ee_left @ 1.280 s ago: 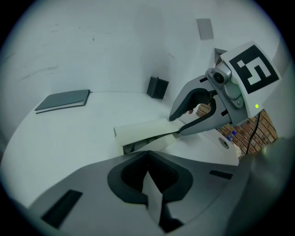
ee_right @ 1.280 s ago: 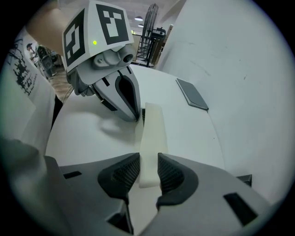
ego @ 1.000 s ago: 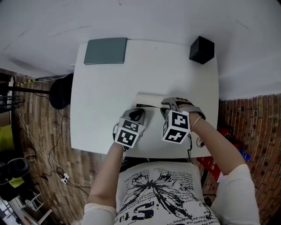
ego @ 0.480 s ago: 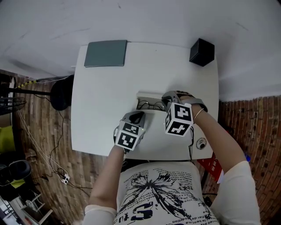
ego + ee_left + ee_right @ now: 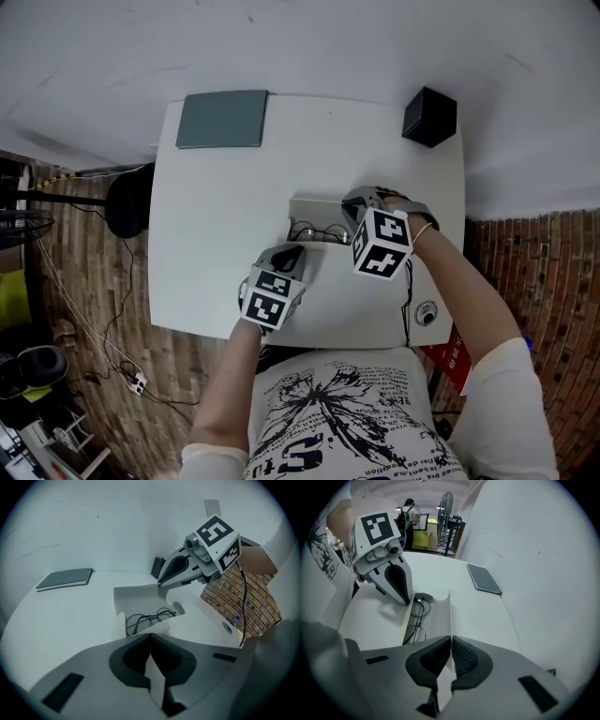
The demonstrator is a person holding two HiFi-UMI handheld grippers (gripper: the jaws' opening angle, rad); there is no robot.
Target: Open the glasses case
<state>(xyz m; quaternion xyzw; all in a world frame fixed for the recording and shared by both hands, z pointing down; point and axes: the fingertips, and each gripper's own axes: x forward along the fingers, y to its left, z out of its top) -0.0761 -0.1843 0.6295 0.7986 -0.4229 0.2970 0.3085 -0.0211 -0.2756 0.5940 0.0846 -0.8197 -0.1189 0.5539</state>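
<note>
The white glasses case (image 5: 312,212) lies open on the white table (image 5: 216,234), right of the middle. Thin wire glasses (image 5: 317,232) rest inside it. My left gripper (image 5: 292,255) is shut on the case's near wall, and that white edge runs between its pads (image 5: 151,645). My right gripper (image 5: 354,208) is shut on the raised lid (image 5: 440,616), which stands on edge between its pads (image 5: 451,654). In the left gripper view the glasses (image 5: 149,617) show just beyond my jaws, with the right gripper (image 5: 165,580) at the case's far right end.
A grey-green notebook (image 5: 222,119) lies at the table's far left and a black box (image 5: 429,116) at its far right corner. A black stool (image 5: 129,195) stands off the left edge. A person (image 5: 408,513) stands far off in the right gripper view.
My right gripper has swung away from me with the lid, so the case went from barely cracked to open and the glasses came into view. The left gripper has held still.
</note>
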